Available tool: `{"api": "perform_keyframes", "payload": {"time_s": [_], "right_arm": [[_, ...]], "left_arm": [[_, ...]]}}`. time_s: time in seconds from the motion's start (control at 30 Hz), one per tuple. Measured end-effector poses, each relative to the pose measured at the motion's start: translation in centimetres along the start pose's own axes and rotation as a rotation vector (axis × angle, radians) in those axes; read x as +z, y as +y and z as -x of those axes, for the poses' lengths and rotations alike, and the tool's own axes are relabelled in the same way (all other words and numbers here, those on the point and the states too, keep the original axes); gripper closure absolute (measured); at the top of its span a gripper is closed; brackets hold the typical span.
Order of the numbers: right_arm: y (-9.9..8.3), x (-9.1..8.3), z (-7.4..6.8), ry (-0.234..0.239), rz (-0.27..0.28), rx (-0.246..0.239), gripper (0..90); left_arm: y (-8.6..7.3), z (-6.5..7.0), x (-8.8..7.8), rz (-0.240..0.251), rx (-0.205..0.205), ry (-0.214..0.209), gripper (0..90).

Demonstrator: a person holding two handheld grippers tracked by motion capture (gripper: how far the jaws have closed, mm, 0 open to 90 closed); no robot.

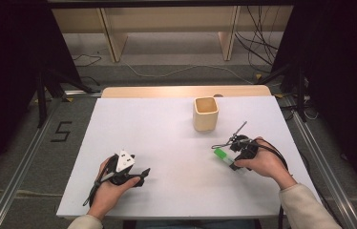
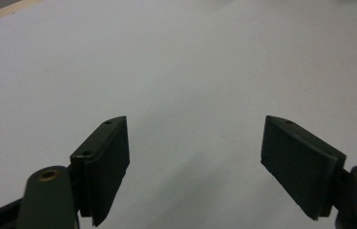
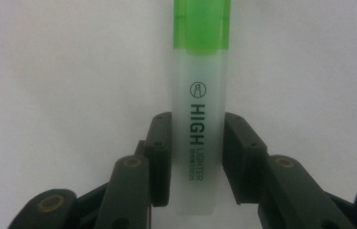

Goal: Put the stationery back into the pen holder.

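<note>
We are resting our left hand [image 1: 112,183] on the near left part of the white table [image 1: 167,143], and the left gripper [image 2: 195,162] is lying low over it with its jaws standing wide apart and nothing between them. Our right hand [image 1: 262,162] is lying at the near right, and the right gripper [image 3: 197,157] is clamping a highlighter [image 3: 200,95] by the frosted barrel, the green cap pointing away from us. On the barrel we are reading "HIGH LIGHTER" under a small round logo – the finer print beside it is too small to read. A beige cup [image 1: 205,113] is standing well apart, further back. The barrel's near end is partly hidden between the jaws.
</note>
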State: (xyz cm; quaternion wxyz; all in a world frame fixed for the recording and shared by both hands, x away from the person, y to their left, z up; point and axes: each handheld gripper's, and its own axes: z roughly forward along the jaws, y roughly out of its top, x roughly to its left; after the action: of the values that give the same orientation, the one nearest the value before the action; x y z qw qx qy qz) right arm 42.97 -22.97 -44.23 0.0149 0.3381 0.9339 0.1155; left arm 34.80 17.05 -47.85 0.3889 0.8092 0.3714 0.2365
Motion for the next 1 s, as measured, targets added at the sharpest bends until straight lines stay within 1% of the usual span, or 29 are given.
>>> {"api": "perform_keyframes", "payload": {"time_s": [0.03,0.07,0.1,0.17,0.2,0.23,0.27,0.4,0.43,0.6,0.7,0.73,0.77,0.83,0.9,0.93,0.97,1.0], "right_arm": [[-0.1,0.0,0.0,0.003,0.018,0.008,66.0],[-0.1,0.0,0.0,0.003,0.018,0.008,66.0],[-0.2,-0.1,0.0,0.004,0.046,0.010,66.0],[-0.4,-0.2,0.0,0.007,0.075,0.020,66.1],[-0.4,-0.2,0.0,0.007,0.075,0.020,66.1],[-0.5,-0.2,0.0,0.004,0.104,0.025,66.0],[-0.5,-0.2,0.0,0.004,0.104,0.025,66.0],[-0.9,-0.2,0.0,0.004,0.161,0.039,66.0],[-0.9,-0.2,0.0,0.003,0.175,0.047,66.1],[-1.2,-0.3,0.1,-0.010,0.238,0.057,66.1],[-1.3,-0.4,0.1,-0.017,0.283,0.052,66.0],[-1.3,-0.5,0.0,-0.016,0.302,0.061,66.1],[-1.3,-0.5,0.0,-0.016,0.302,0.061,66.1],[-1.4,-0.4,0.0,-0.021,0.327,0.056,66.1],[-1.5,-0.5,0.0,-0.018,0.346,0.063,66.1],[-1.5,-0.5,0.1,-0.018,0.373,0.065,66.1],[-1.5,-0.5,0.1,-0.018,0.373,0.065,66.1],[-1.5,-0.6,0.1,-0.020,0.385,0.067,66.1]], "left_arm": [[0.0,0.0,0.0,0.000,0.000,0.001,24.5],[0.0,0.0,0.0,0.000,0.000,0.001,24.5],[0.0,0.0,0.0,0.001,-0.001,0.001,24.5],[0.0,0.0,0.0,0.001,-0.002,0.003,24.5],[0.0,0.0,-0.1,0.001,-0.002,0.003,24.5],[0.0,0.0,-0.1,0.002,-0.003,0.003,24.5],[0.0,0.0,-0.1,0.002,-0.003,0.003,24.5],[0.0,0.0,-0.1,0.001,-0.003,0.003,24.5],[-0.1,0.0,0.0,0.004,-0.003,0.005,24.5],[-0.1,0.0,-0.1,0.002,-0.003,0.005,24.5],[-0.1,0.0,-0.1,0.003,-0.004,0.005,24.5],[-0.1,0.0,-0.1,0.003,-0.004,0.005,24.5],[-0.1,0.0,-0.1,0.003,-0.004,0.005,24.5],[-0.1,0.0,-0.1,0.004,-0.004,0.005,24.5],[-0.1,0.0,-0.1,0.002,-0.002,0.005,24.5],[-0.1,0.0,-0.1,0.003,-0.003,0.005,24.5],[-0.1,0.0,-0.2,0.003,-0.002,0.007,24.5],[-0.1,-0.1,-0.1,0.004,-0.003,0.007,24.5]]}}
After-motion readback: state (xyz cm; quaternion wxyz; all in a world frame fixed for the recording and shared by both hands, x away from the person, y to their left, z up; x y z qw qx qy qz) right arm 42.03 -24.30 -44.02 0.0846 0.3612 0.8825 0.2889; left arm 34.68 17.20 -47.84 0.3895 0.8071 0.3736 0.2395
